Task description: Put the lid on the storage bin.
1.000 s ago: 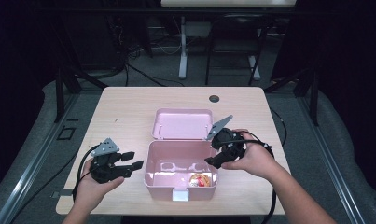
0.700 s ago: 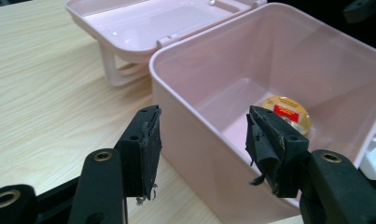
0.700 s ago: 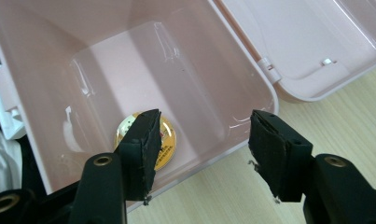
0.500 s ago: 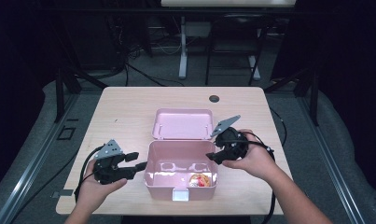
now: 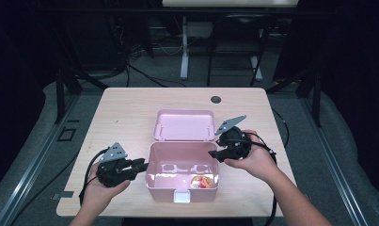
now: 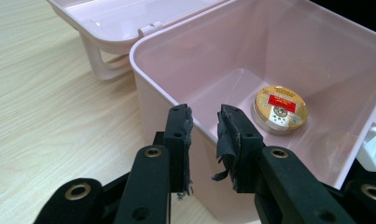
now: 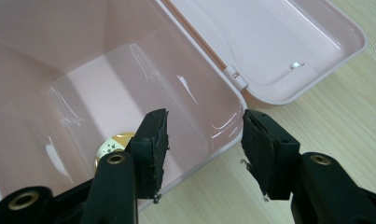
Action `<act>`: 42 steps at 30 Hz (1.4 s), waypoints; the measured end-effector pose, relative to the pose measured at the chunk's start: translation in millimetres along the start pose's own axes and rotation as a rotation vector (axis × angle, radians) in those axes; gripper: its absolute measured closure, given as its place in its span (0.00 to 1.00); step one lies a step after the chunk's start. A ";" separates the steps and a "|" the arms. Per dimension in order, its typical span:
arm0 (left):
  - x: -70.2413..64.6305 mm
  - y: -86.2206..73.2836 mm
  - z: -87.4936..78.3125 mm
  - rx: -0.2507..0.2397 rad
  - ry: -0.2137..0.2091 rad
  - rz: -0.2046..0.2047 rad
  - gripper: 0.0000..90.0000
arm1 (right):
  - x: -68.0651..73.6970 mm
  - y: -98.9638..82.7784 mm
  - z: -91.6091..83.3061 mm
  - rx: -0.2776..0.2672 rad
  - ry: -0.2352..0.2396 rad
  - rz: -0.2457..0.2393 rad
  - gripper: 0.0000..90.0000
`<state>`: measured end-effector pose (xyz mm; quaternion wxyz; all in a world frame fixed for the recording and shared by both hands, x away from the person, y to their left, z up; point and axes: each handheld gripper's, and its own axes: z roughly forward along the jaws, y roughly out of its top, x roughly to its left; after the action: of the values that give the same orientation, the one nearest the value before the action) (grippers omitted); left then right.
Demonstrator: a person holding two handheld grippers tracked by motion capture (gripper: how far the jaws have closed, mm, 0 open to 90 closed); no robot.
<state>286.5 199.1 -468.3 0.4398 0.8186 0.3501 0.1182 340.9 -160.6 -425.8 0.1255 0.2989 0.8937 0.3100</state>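
box [image 5: 182, 172] walls sit between both grippers' fingers [image 6: 178, 135]; left closing, neither gripping yet.

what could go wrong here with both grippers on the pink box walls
The left gripper has just been closing astride the pink box wall; a thin-wall pinch could slip or tip the box. The right gripper straddles the opposite wall with a gap showing, so an uneven lift might tilt it. The round tin lies loose inside and could slide.

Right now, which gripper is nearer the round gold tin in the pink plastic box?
Right. The right gripper straddles the box's right wall just above the round gold tin; the left gripper sits at the left wall, across the pink plastic box.
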 end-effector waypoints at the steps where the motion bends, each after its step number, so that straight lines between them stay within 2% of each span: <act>1: 0.6 -0.3 -0.1 0.000 -0.007 -0.011 0.84 | -1.3 -0.1 0.9 -0.007 0.003 0.012 0.56; 9: -1.7 -0.1 3.0 0.002 -0.026 -0.010 0.90 | -5.9 -0.1 5.3 -0.020 -0.023 0.034 0.56; 13: -3.4 0.2 4.2 0.006 -0.020 -0.008 0.91 | -9.0 2.5 6.7 -0.042 -0.029 0.056 0.57; 20: -3.9 -0.1 4.4 0.003 -0.013 0.002 0.91 | -13.6 4.7 12.4 -0.036 -0.037 0.081 0.57; 30: -3.8 -0.4 4.2 0.005 -0.017 0.007 0.91 | -30.1 12.6 25.7 -0.047 -0.059 0.172 0.57; 38: -5.1 -0.5 4.5 0.003 -0.011 0.007 0.91 | -38.8 17.8 36.7 -0.043 -0.081 0.214 0.57; 42: -4.9 -0.2 4.3 0.008 -0.014 0.003 0.91 | -41.0 26.8 41.0 -0.041 -0.099 0.236 0.57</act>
<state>285.0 193.2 -470.5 0.4386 0.8216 0.3465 0.1119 402.3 -149.2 -439.1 0.1383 0.4143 0.8385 0.3258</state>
